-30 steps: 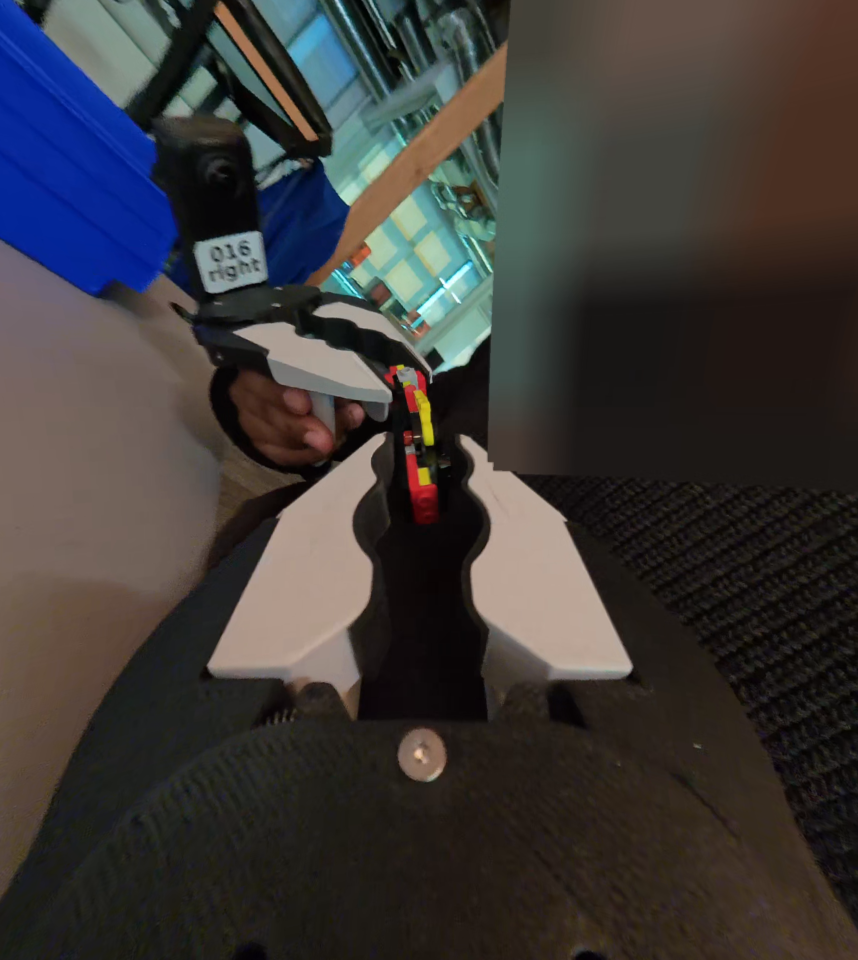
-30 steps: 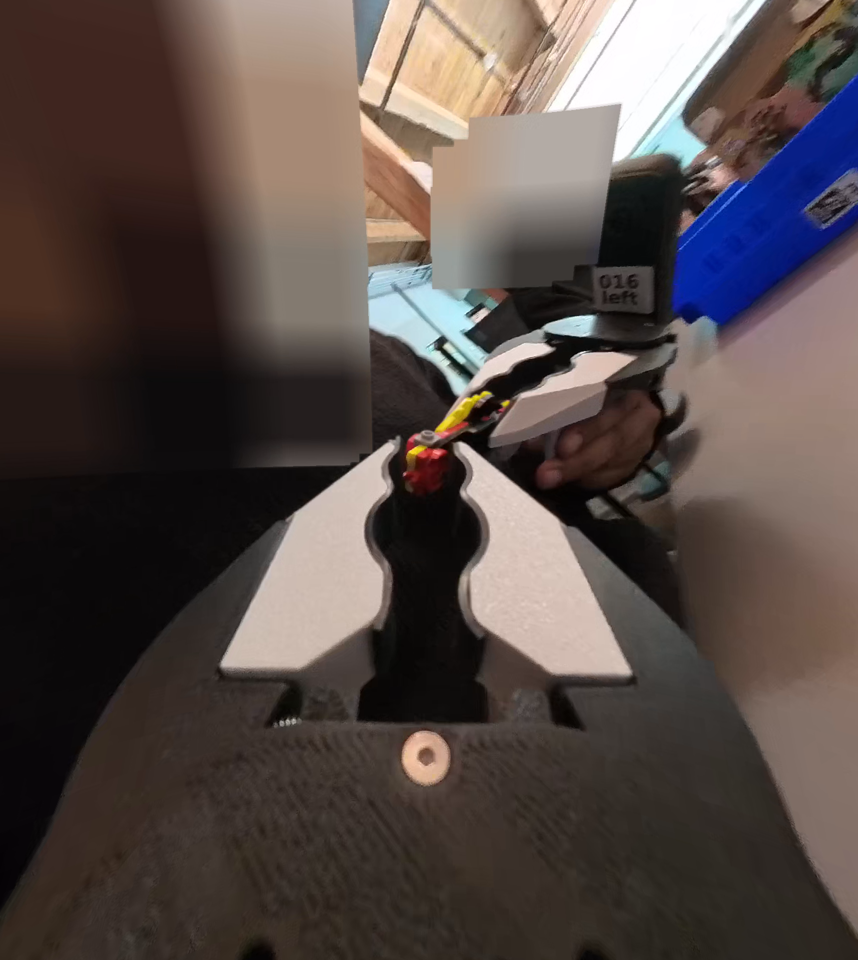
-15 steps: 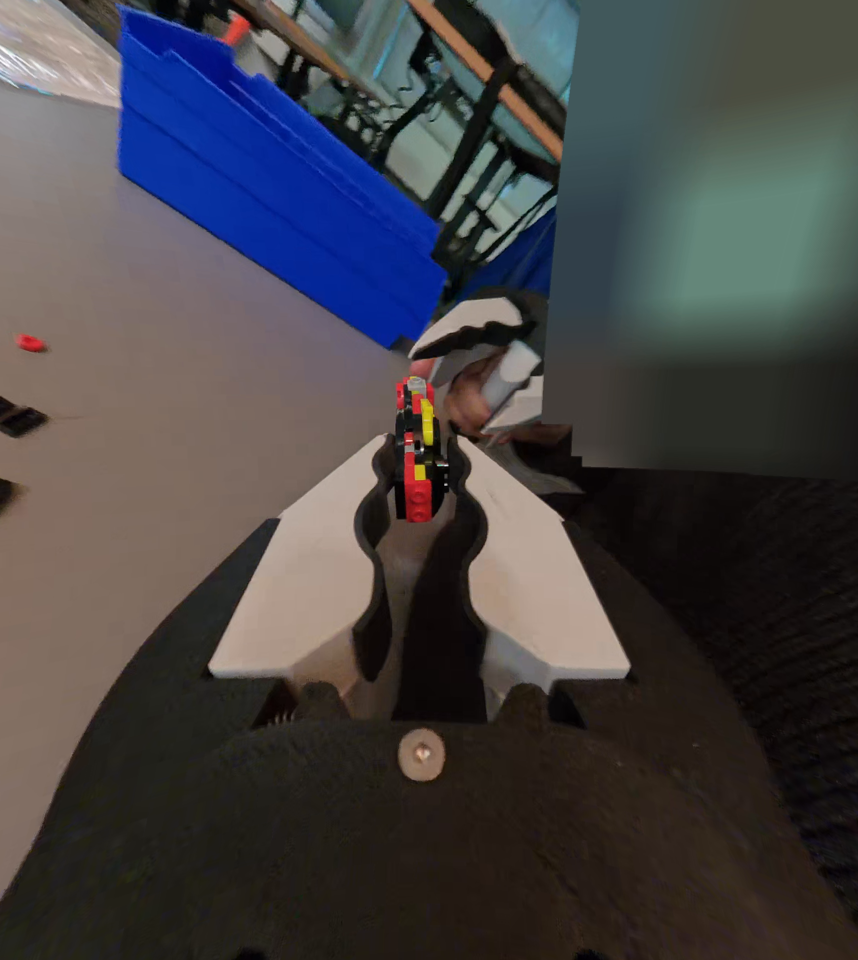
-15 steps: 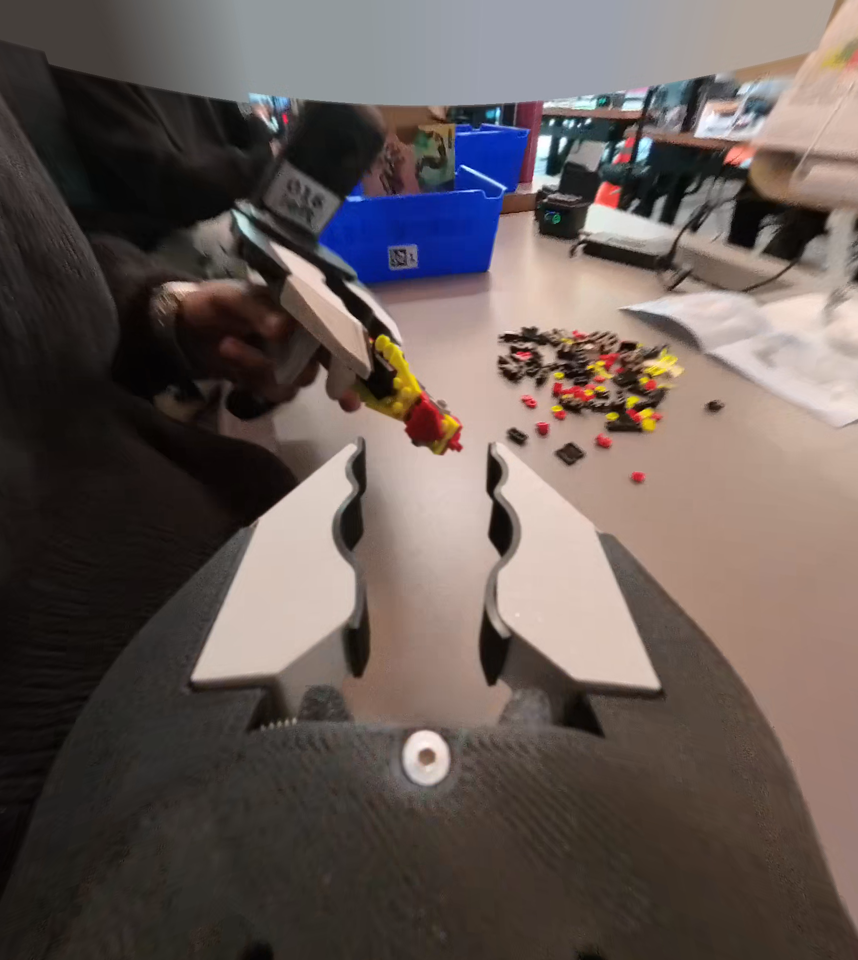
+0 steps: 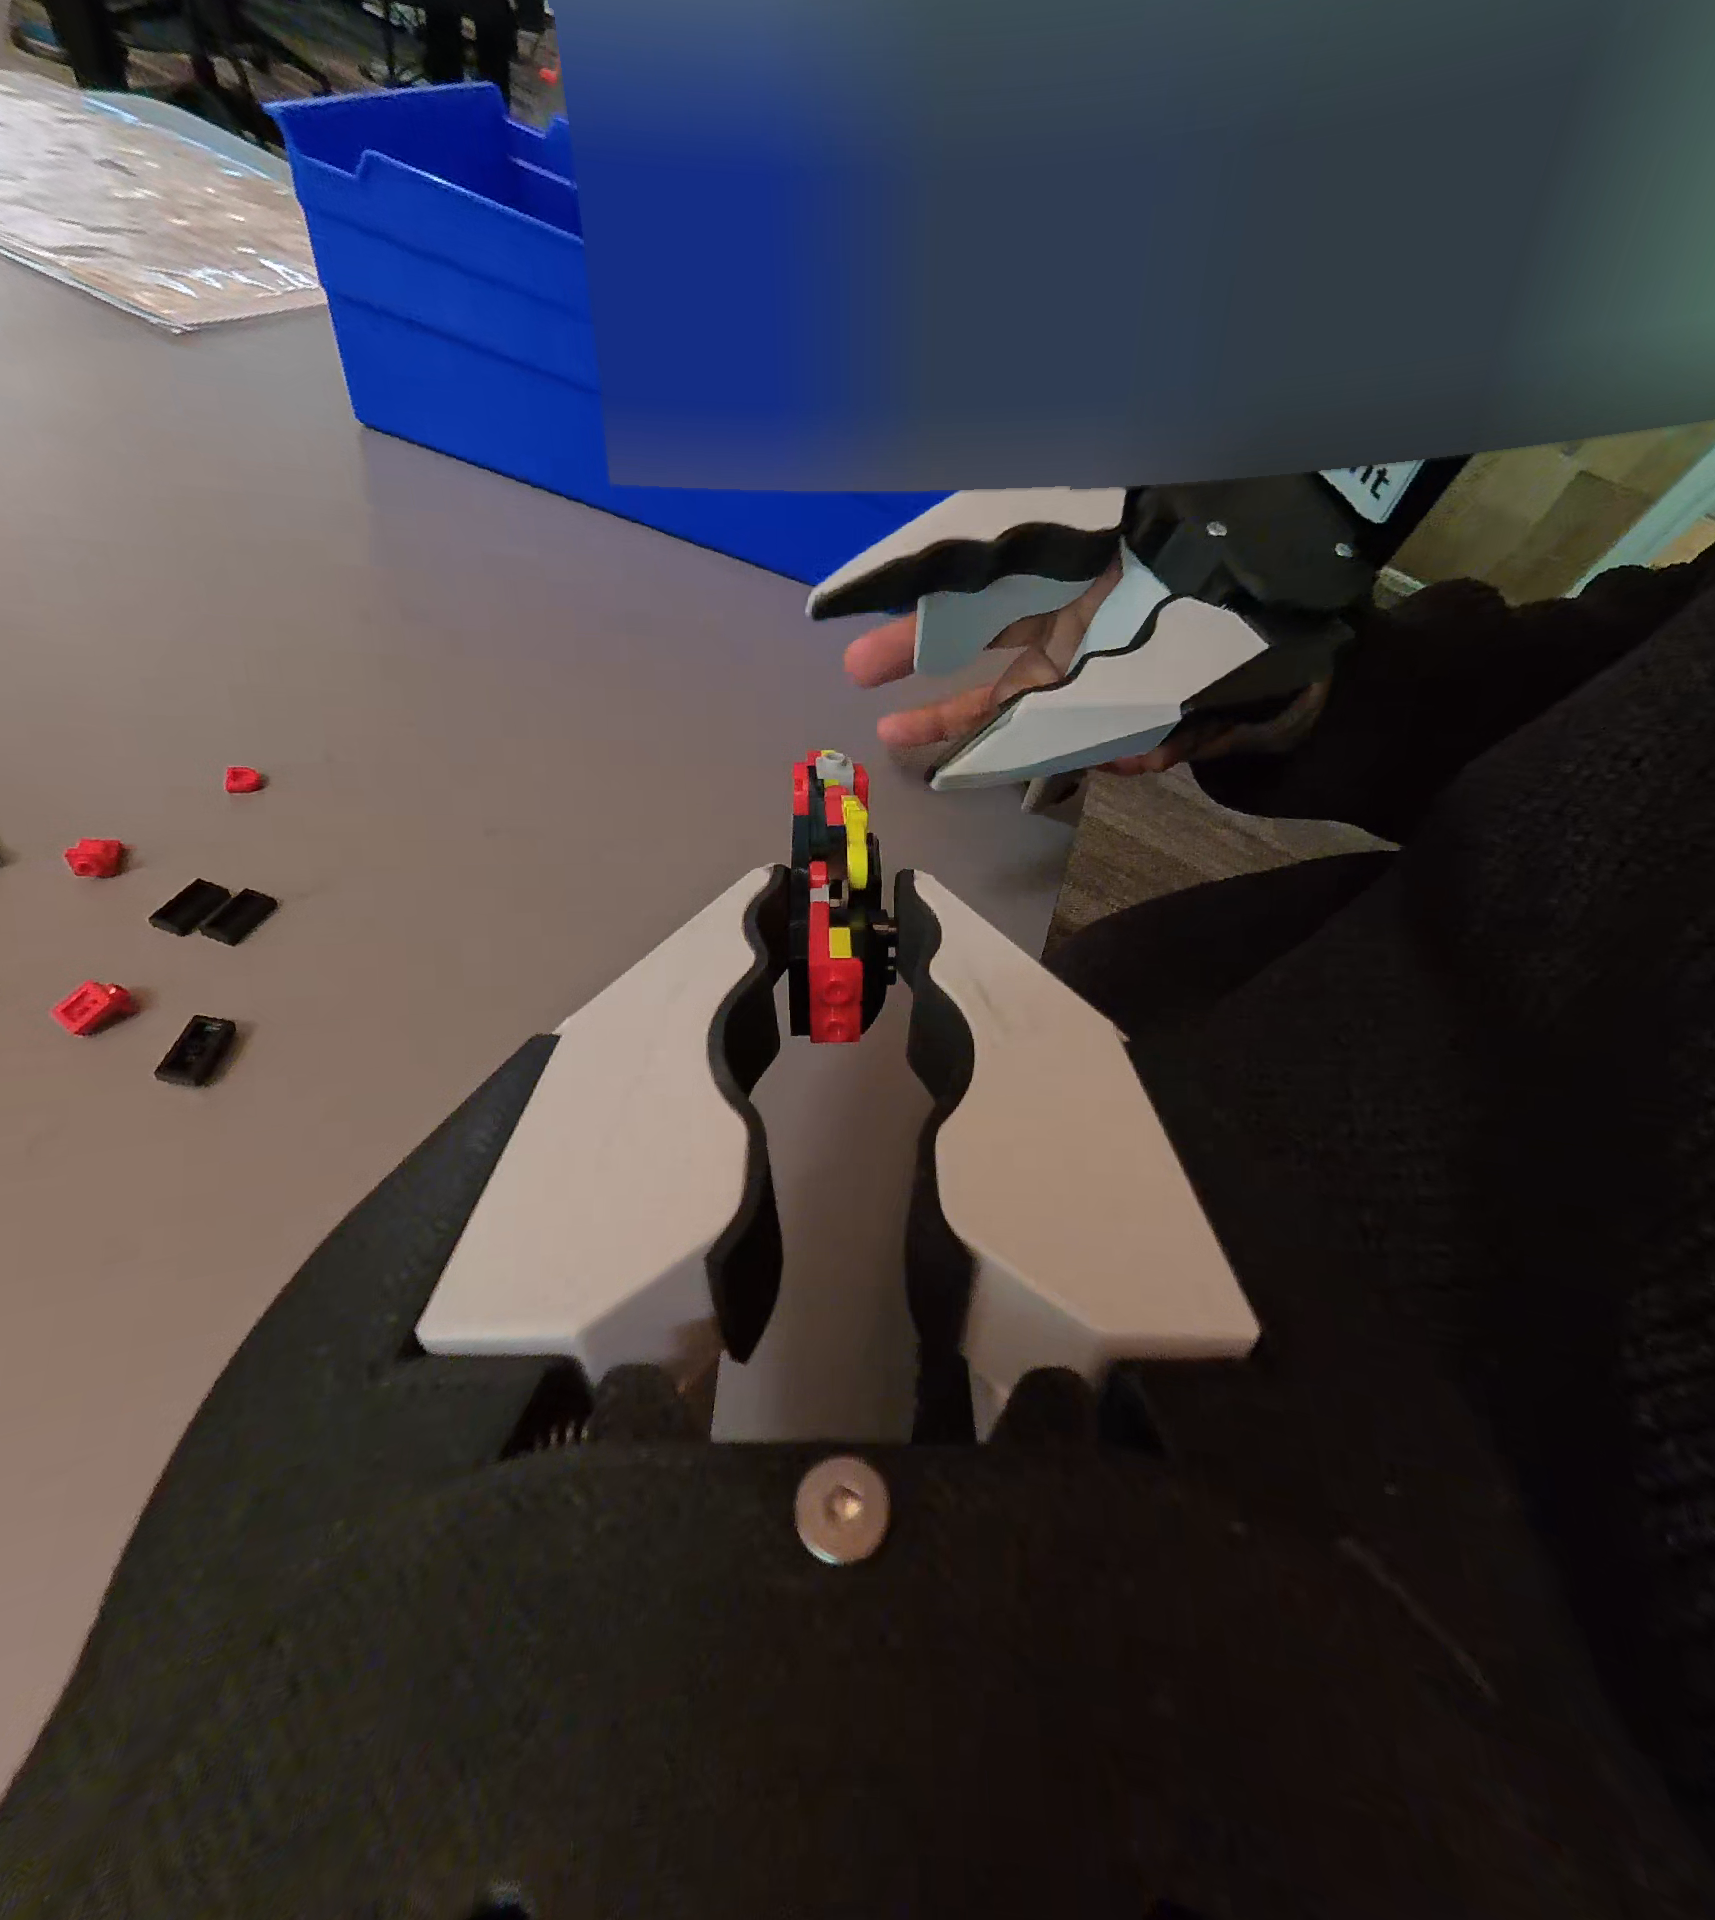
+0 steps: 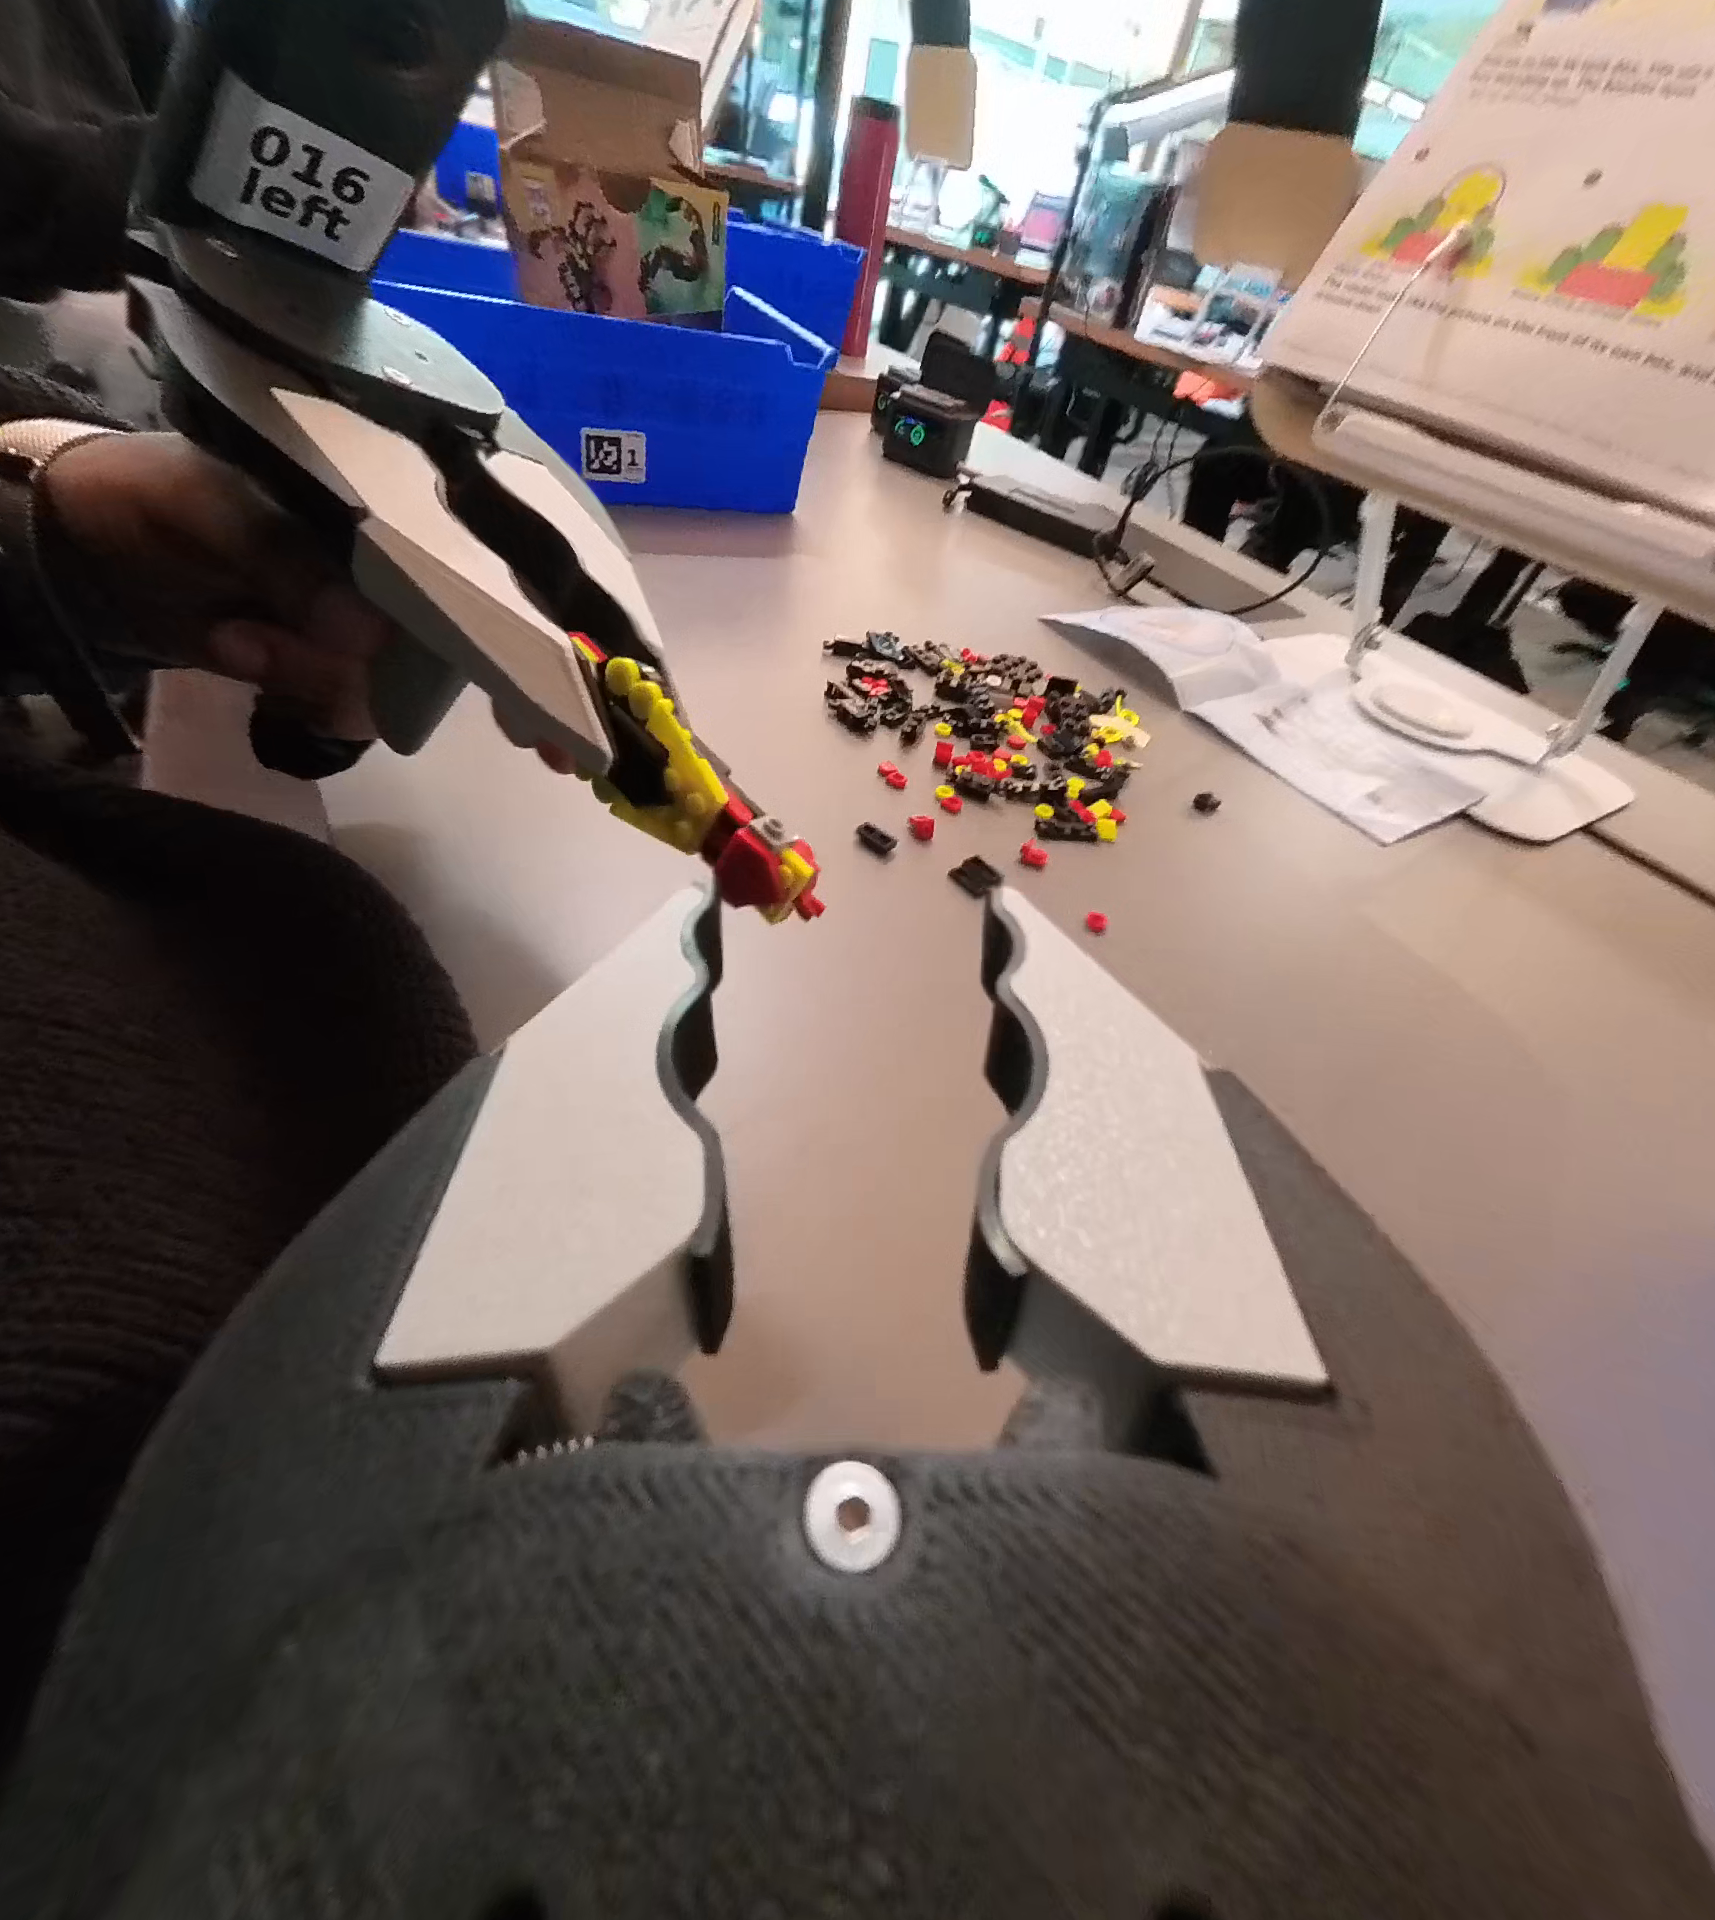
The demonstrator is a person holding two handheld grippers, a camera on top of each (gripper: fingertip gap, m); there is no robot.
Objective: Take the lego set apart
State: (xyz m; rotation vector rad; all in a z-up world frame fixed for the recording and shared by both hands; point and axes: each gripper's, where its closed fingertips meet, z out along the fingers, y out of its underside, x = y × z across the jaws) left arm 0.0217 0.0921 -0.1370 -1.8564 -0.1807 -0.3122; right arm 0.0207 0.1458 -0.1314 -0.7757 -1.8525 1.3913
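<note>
A: On the left of the desk [image 5: 479,644], what lies there?

B: Loose red, yellow and black pieces [image 5: 94,997], scattered flat; behind them stands a blue bin [image 5: 448,312].

A: And the left tongs [image 5: 840,914]?

B: Clenched on the lego set [image 5: 832,904], a narrow red, yellow and black build held above the desk edge, its far end poking out past the tips.

A: Further right?

B: The right tongs [image 5: 894,686] hang just beside the build, apart from it, jaws spread wide and holding nothing. From the right wrist view the set [image 6: 697,790] sits near the left tip of those released tongs [image 6: 848,909], with the pile of pieces [image 6: 998,738] beyond and an instruction booklet on a stand [image 6: 1559,343] at far right.
</note>
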